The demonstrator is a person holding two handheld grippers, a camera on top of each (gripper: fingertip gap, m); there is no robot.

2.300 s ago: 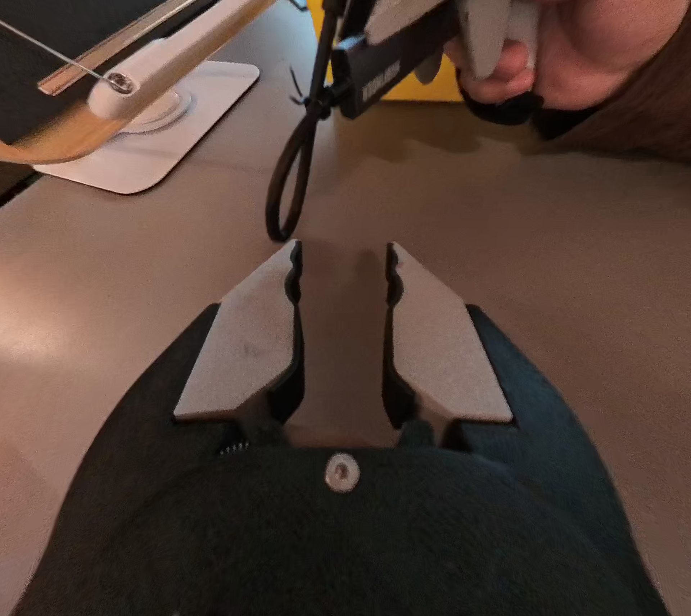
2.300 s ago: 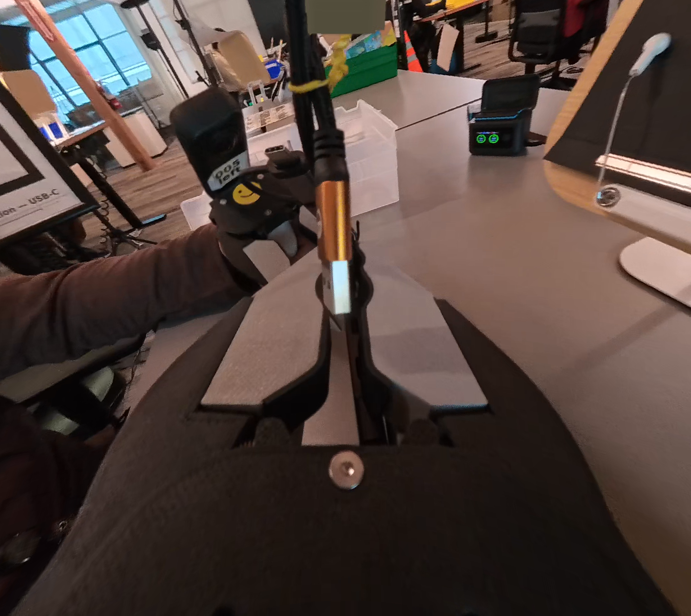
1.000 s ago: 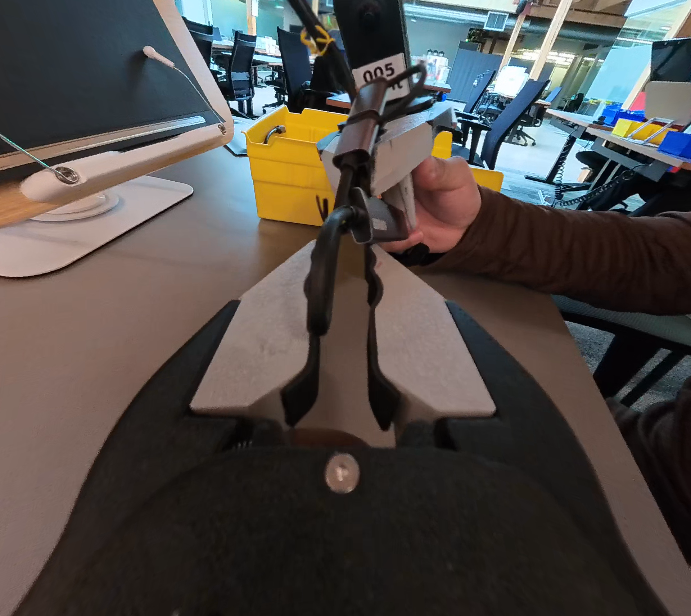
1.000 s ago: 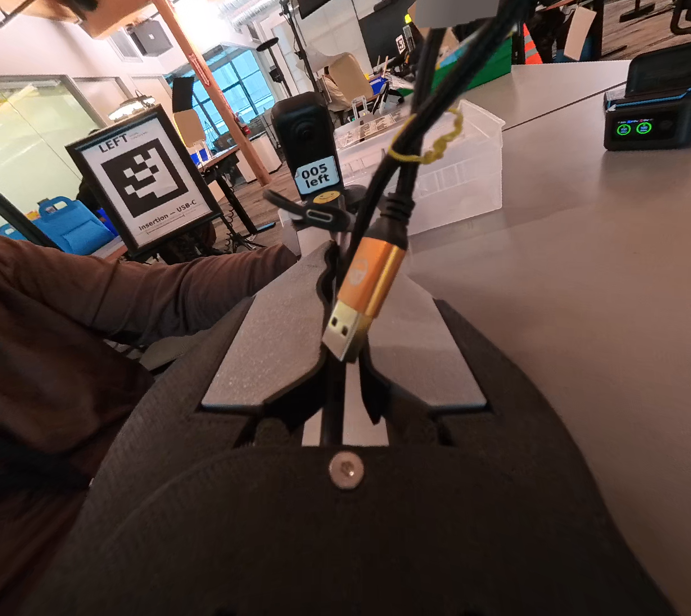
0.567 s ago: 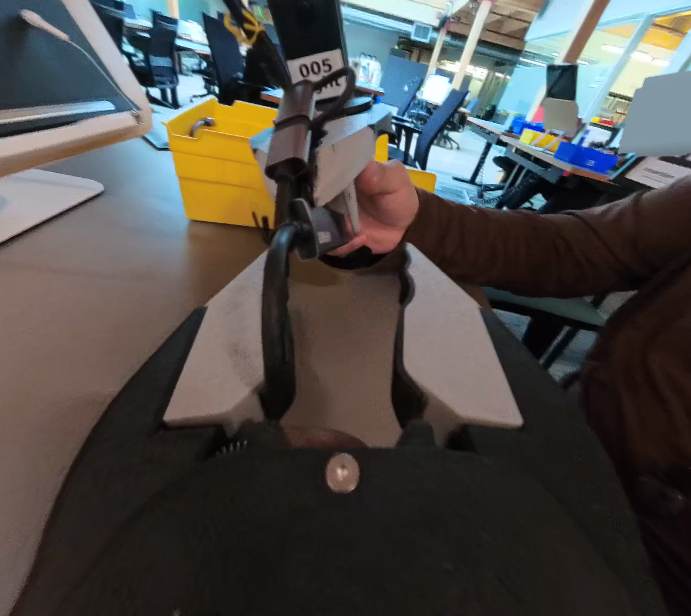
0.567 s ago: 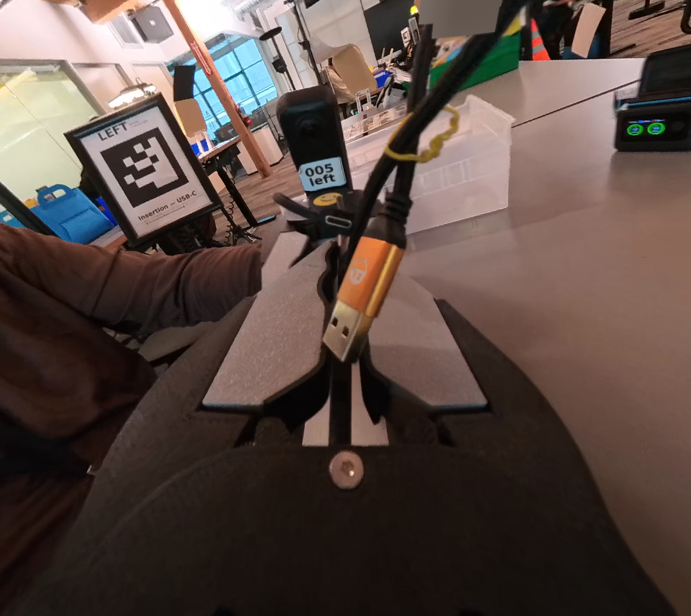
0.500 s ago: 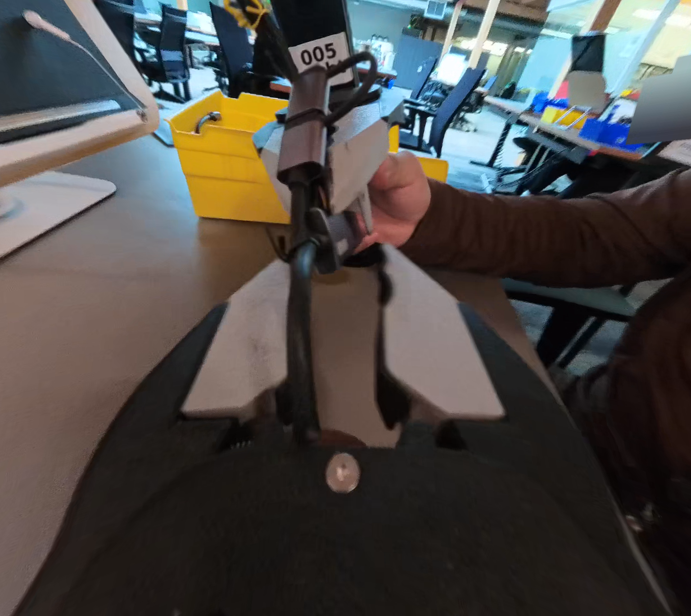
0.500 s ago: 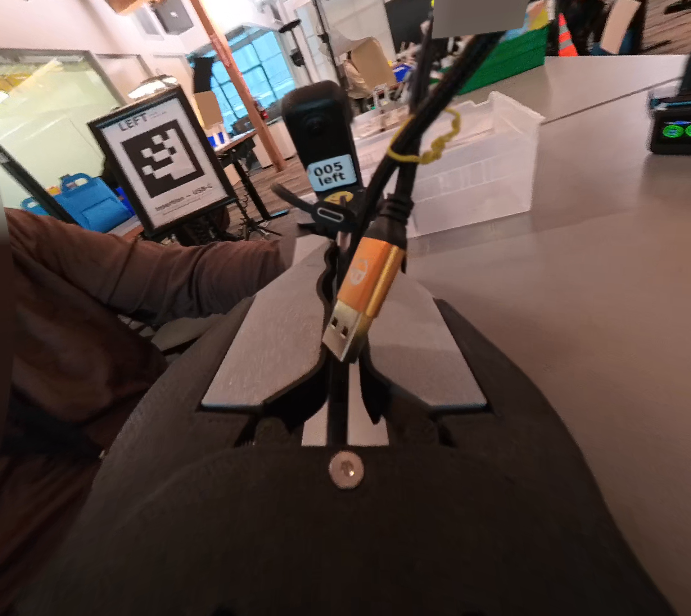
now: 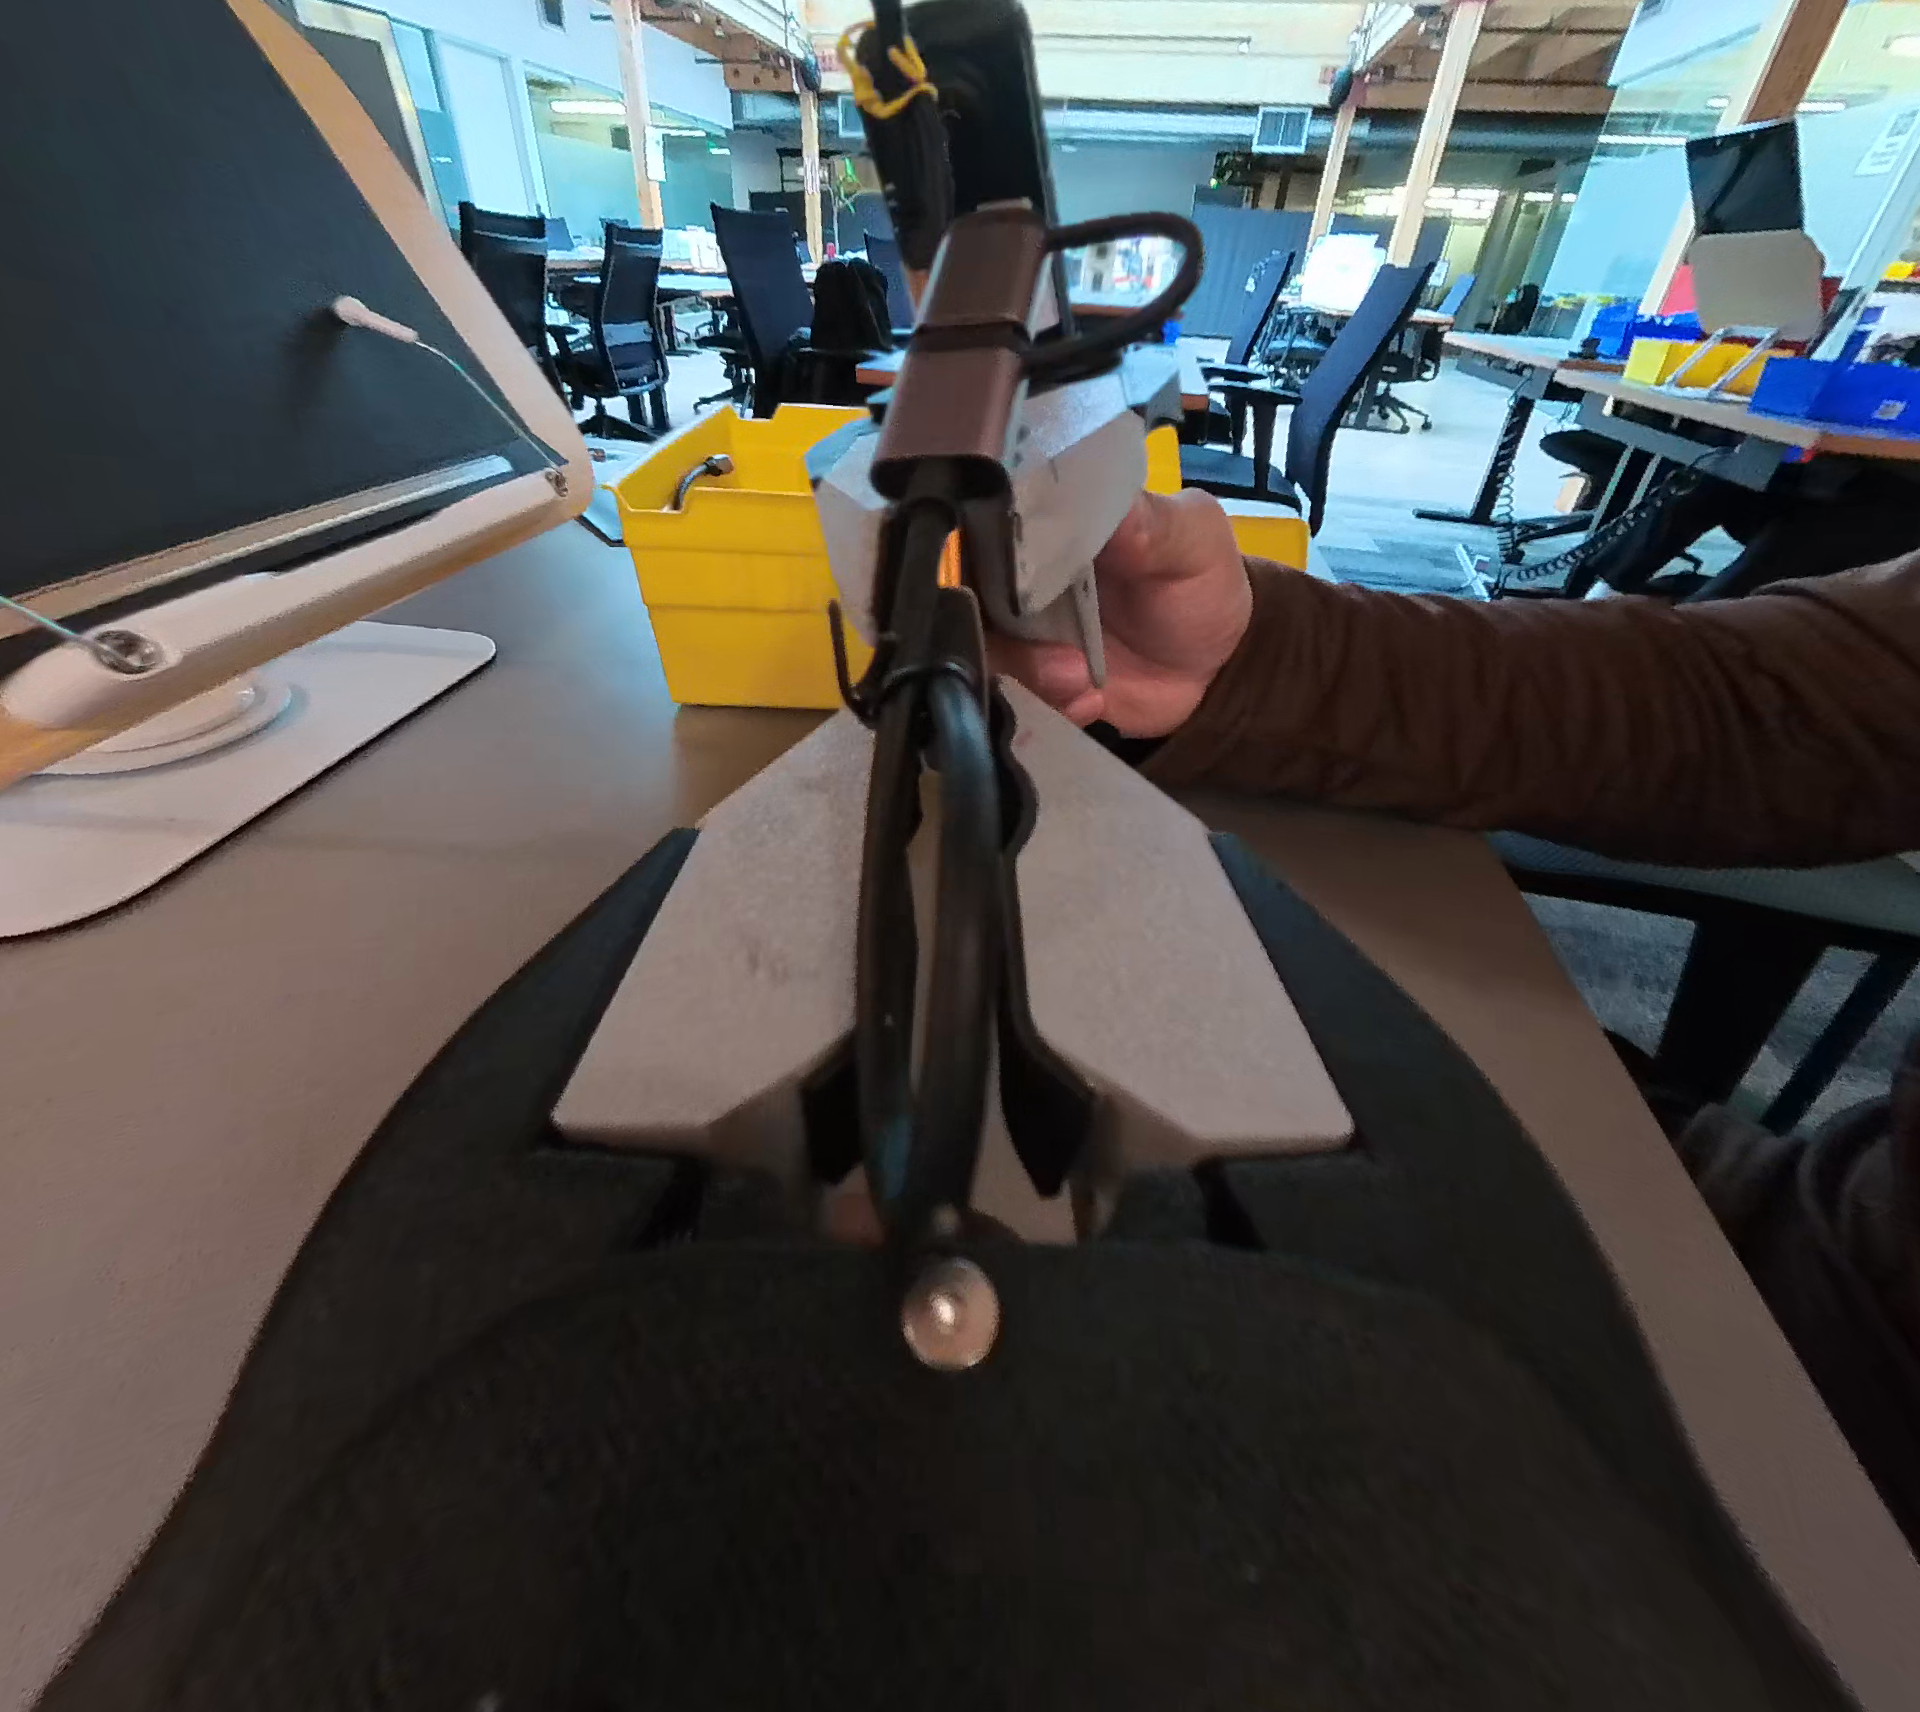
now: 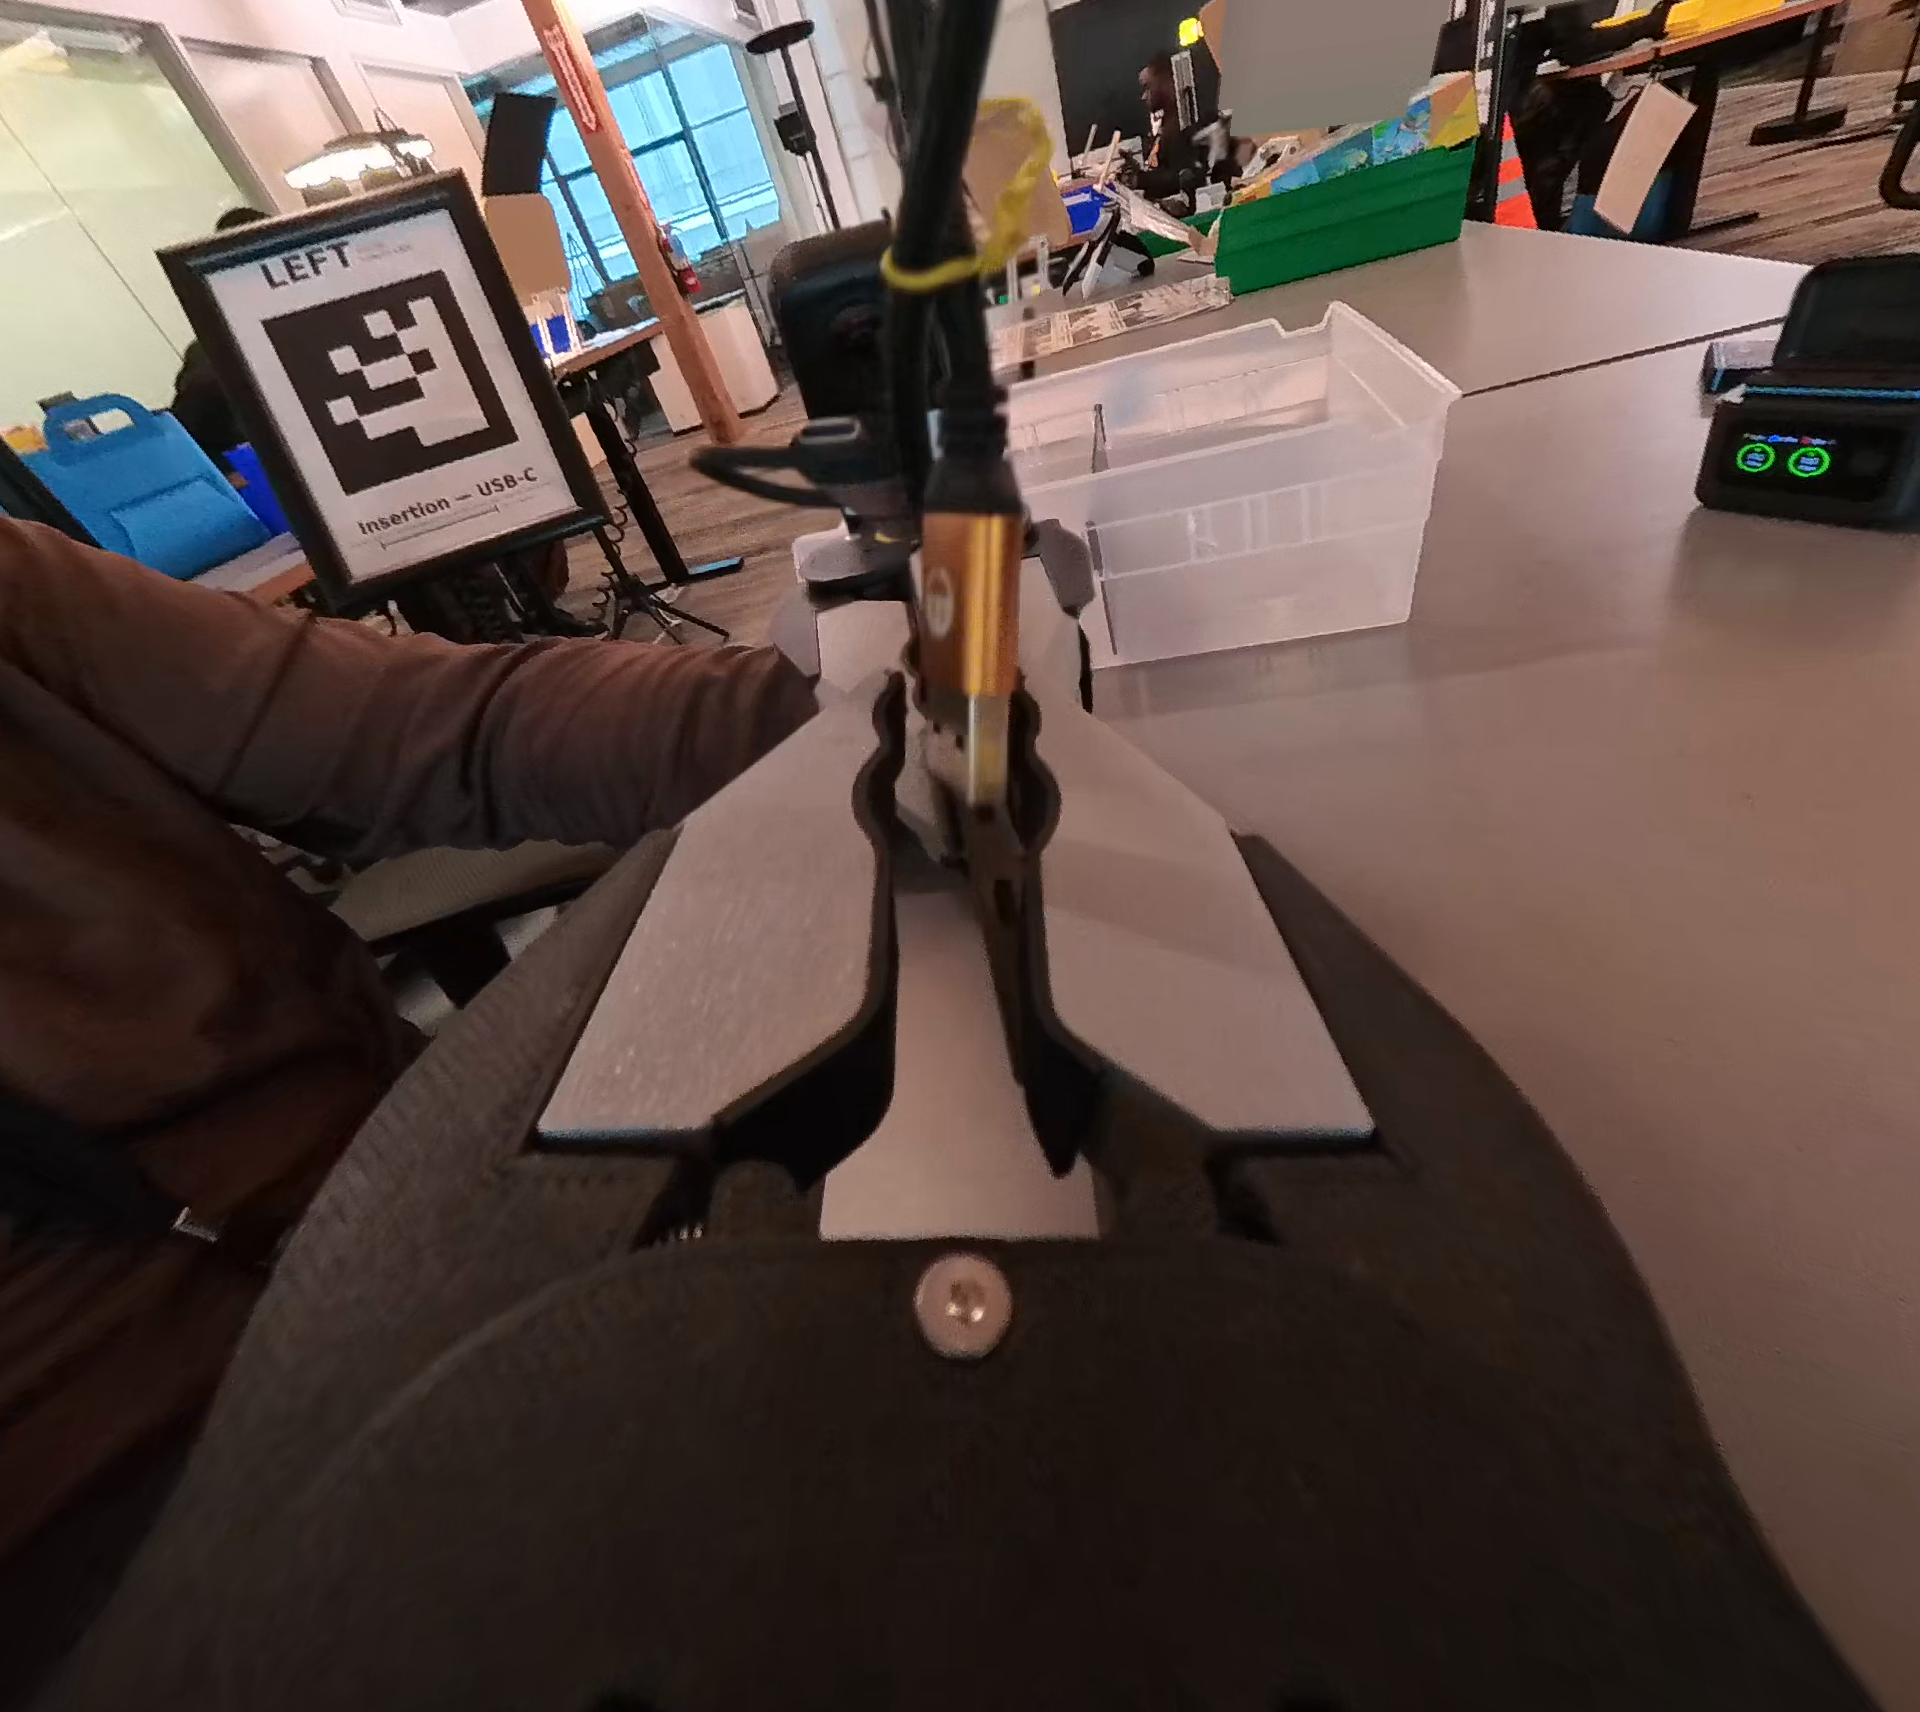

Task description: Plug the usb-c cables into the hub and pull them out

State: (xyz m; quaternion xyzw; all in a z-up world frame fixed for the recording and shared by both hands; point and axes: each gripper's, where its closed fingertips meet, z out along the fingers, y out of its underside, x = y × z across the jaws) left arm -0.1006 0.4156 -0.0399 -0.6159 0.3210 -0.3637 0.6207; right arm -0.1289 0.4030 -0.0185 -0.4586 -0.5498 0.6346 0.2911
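Observation:
A dark metal hub (image 9: pixel 951 405) stands upright between the fingers of my right gripper (image 9: pixel 961 509), which a hand holds above the table. The hub's black cable loop (image 9: pixel 935 935) runs down between the fingers of my left gripper (image 9: pixel 930 727), which is shut on it. In the right wrist view my right gripper (image 10: pixel 956 727) is nearly closed; the hub is mostly hidden behind a gold plug (image 10: pixel 966 613). The plug hangs from a black cable bundle with a yellow tie (image 10: pixel 935 270). A black USB-C plug (image 10: pixel 831 441) sticks out just beyond, by the left gripper.
A black board on a white stand (image 9: pixel 208 727) is at the left of the grey table (image 9: pixel 312 987). A yellow bin (image 9: pixel 738 582) is behind the hub. A clear plastic bin (image 10: pixel 1247 519), a framed marker sign (image 10: pixel 384 384) and a black device with green lights (image 10: pixel 1808 457) stand around.
My left gripper has closed on the hub's cable loop, which now lies deep between its fingers. The gold plug has swung from tilted to upright in front of my right gripper.

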